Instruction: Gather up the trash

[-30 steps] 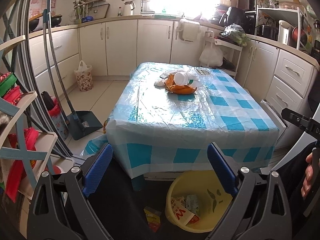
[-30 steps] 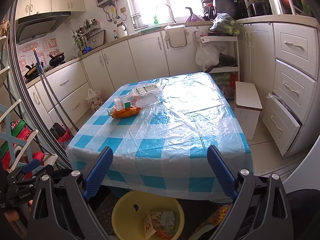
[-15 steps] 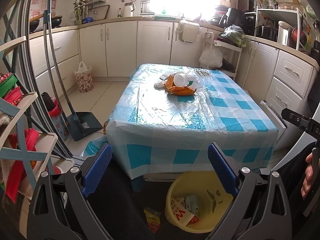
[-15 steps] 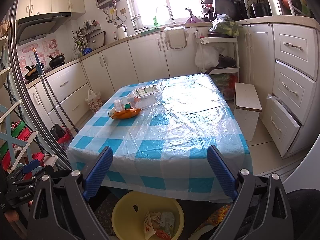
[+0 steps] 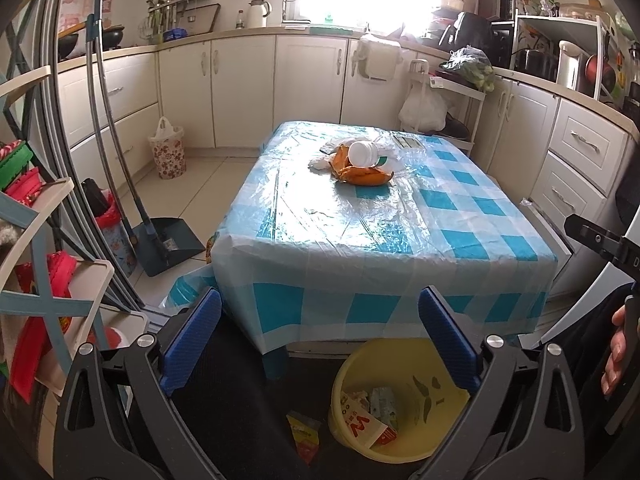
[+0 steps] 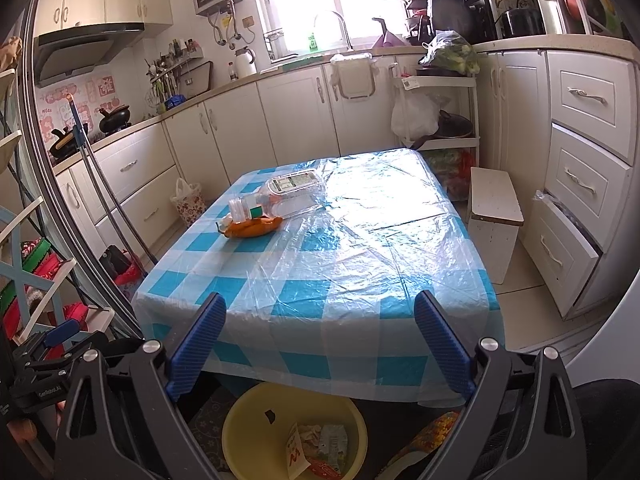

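Both grippers' fingers point(image 5: 320, 342) point(image 6: 318, 340) gape wide and empty (far from the trash), so the lying plastic bottle point(image 6: 280, 194) may roll off the counter point(image 6: 360, 248) if nudged.

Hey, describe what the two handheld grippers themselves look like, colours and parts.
Both match: the left gripper and right gripper have black angular plastic frames with triangular cut-outs and silver screws, carrying blue ribbed pads on the jaws. Small white lettering marks the left gripper's body in the right wrist view.
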The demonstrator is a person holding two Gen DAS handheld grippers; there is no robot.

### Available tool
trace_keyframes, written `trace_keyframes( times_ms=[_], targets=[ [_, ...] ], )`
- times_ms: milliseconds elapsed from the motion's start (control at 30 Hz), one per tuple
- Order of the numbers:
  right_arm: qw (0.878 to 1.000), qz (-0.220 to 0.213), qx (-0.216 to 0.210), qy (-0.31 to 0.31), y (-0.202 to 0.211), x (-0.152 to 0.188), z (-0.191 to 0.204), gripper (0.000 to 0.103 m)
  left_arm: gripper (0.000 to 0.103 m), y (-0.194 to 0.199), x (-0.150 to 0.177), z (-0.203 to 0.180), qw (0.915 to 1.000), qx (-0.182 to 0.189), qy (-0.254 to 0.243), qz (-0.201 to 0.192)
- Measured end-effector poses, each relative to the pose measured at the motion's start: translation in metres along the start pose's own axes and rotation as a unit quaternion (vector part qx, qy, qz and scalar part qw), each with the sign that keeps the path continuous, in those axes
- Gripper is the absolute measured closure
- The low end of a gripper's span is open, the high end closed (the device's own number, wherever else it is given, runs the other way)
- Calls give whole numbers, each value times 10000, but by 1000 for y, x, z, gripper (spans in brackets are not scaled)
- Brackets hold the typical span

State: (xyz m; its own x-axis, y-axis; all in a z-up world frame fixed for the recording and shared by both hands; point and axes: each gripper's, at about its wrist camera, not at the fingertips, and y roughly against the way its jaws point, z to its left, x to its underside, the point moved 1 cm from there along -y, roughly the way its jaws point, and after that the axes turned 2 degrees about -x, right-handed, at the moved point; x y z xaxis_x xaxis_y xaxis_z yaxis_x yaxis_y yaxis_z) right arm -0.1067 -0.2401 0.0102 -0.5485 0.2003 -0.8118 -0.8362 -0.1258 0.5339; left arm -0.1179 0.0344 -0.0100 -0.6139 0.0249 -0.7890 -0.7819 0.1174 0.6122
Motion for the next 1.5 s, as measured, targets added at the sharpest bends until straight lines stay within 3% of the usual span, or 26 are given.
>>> trace_keyframes(
  times_ms=[500, 833, 1000, 1233, 1500],
  targets=[
    [9994, 70, -342, -26, -8, -2, 15, 12, 7, 3, -28, 8, 9994, 81, 271, -194],
    [9949, 564, -771, -337, -36, -5, 18, 12, 8, -40, -57, 16, 9994, 135, 332, -10],
    [9896, 828, -966, -662, -57, -15, 9, 12, 8, -68, -88, 20, 9991, 242, 344, 10],
    [9886, 894, -998, -682, -102, -54, 2, 12, 8, -123, -159, 20, 9983, -402, 318, -282],
    [9806, 1091, -1126, -1175, -147, -62, -21, 12, 8, -239, -196, -12, 9931, -967, -572, 339]
  ],
)
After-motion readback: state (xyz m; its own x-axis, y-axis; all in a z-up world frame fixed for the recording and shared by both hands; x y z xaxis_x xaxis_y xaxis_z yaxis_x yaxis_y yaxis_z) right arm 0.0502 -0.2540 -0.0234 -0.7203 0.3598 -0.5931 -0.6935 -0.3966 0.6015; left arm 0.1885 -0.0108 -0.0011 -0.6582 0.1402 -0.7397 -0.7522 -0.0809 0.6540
